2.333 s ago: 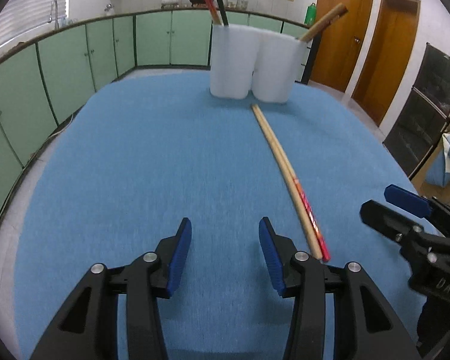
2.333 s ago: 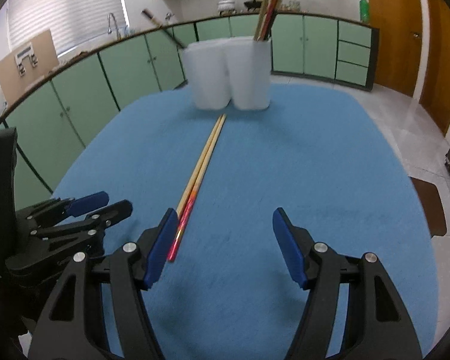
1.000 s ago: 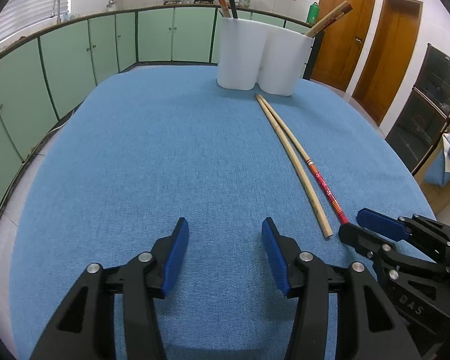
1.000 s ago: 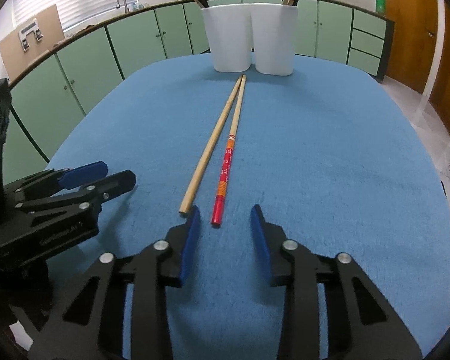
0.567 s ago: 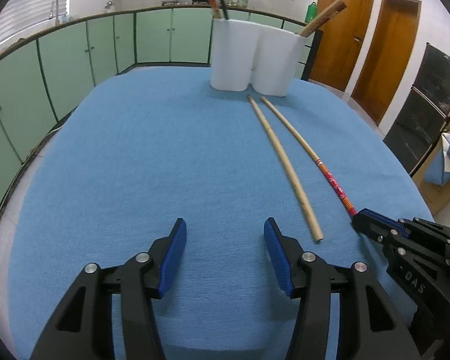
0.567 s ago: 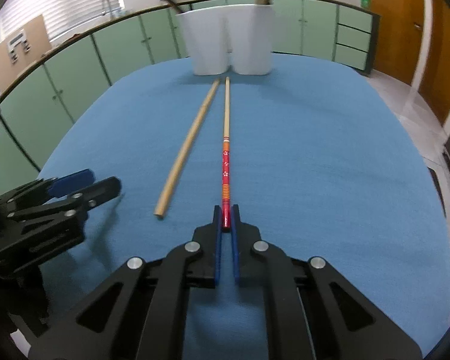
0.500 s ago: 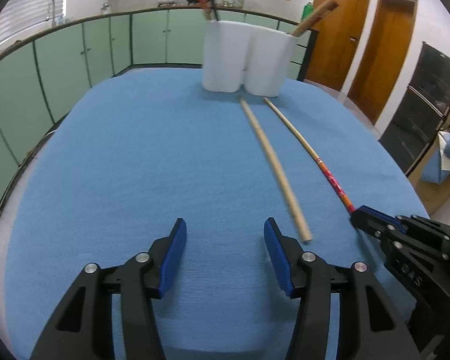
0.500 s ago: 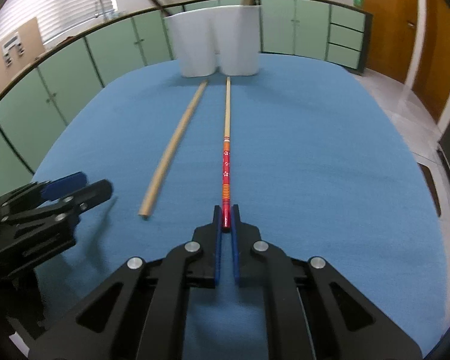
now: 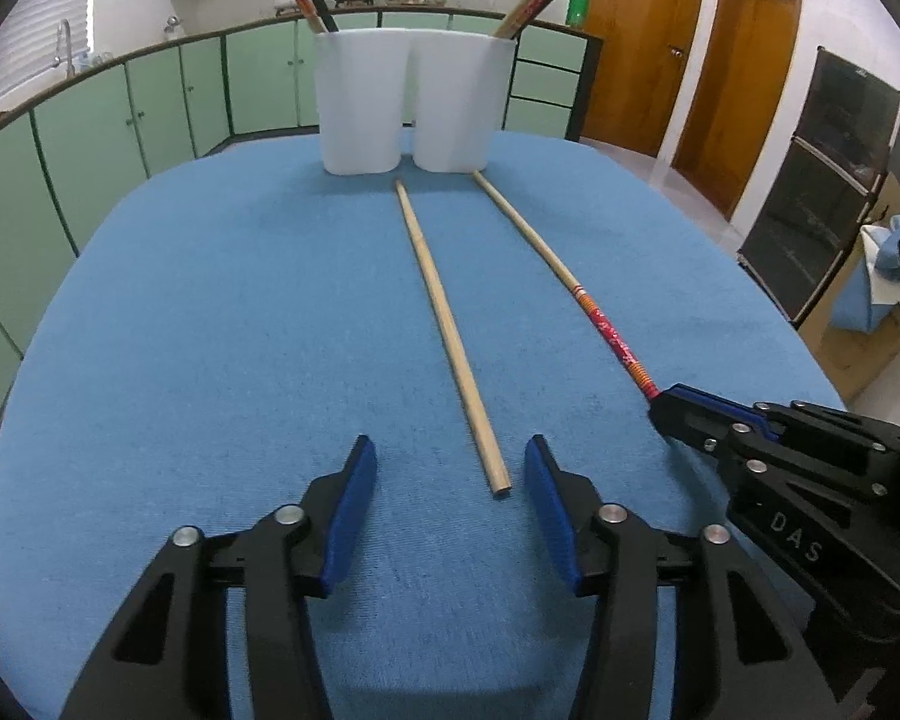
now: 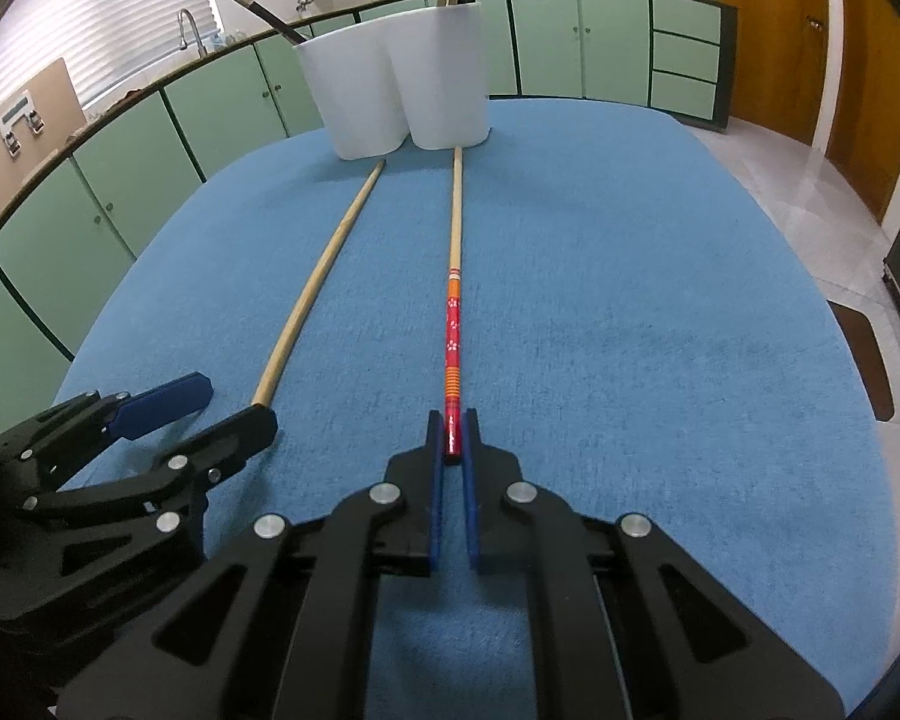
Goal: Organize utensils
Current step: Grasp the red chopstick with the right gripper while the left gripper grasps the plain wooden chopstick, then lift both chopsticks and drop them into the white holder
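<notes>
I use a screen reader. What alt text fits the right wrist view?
The right tongs are shut on the red end of a patterned chopstick lying on a blue tablecloth and pointing at two white holders. A plain wooden chopstick lies beside it, near the open left tongs.

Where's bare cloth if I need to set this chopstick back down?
Open patches: right of the red-handled chopstick out to the blue cloth's edge, and left of the plain wooden chopstick. Crowded: the strip between the two chopsticks, and by the white holders, where both tips end.
</notes>
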`<state>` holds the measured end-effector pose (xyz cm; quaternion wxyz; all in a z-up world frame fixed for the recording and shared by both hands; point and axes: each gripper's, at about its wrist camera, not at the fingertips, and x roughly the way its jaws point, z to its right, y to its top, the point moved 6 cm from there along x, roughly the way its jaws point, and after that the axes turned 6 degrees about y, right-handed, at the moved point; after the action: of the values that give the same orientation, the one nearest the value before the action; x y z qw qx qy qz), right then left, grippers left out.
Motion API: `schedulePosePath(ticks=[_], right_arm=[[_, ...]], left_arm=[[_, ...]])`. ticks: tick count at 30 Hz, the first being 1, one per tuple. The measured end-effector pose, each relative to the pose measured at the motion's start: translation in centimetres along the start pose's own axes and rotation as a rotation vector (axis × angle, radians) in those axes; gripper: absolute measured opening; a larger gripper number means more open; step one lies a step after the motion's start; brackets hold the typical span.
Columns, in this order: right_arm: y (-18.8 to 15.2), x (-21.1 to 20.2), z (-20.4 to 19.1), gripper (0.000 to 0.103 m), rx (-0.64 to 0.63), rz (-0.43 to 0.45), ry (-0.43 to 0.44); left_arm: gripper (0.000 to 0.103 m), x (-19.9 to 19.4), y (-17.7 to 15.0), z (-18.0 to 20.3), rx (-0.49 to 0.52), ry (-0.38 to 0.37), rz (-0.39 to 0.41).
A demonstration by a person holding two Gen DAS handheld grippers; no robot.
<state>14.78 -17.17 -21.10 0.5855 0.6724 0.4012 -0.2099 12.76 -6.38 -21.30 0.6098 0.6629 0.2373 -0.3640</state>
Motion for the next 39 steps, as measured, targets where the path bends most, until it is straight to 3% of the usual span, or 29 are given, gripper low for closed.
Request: schedulePosePath(ticks=[4, 7, 12, 21, 29, 39], right_arm=[[0.0, 0.0, -0.1, 0.006, -0.009, 0.0, -0.01], [0.1, 0.1, -0.1, 0.006, -0.012, 0.0, -0.013], [0.0, 0.2, -0.2, 0.006, -0.021, 0.001, -0.023], [0.1, -0.6, -0.5, 0.005, -0.029, 0.033, -0.022], [1.9, -3.6, -1.1, 0.005, -0.059, 0.103, -0.024], [5.8, -8.2, -1.9, 0.005, -0.106, 0.216, -0.019]], left_arm=[[0.04, 0.1, -0.1, -0.3, -0.01, 0.011, 0.001], [0.03, 0.1, -0.1, -0.3, -0.007, 0.041, 0.002], [0.006, -0.1, -0.1, -0.8, -0.039, 0.024, 0.002], [0.006, -0.8, 0.3, -1.1, -0.05, 0.022, 0.031], [0.006, -4.3, 2.0, -1.3, -0.015, 0.044, 0.129], [0.006, -9.5, 6.4, -1.8, -0.021, 0.029, 0.282]])
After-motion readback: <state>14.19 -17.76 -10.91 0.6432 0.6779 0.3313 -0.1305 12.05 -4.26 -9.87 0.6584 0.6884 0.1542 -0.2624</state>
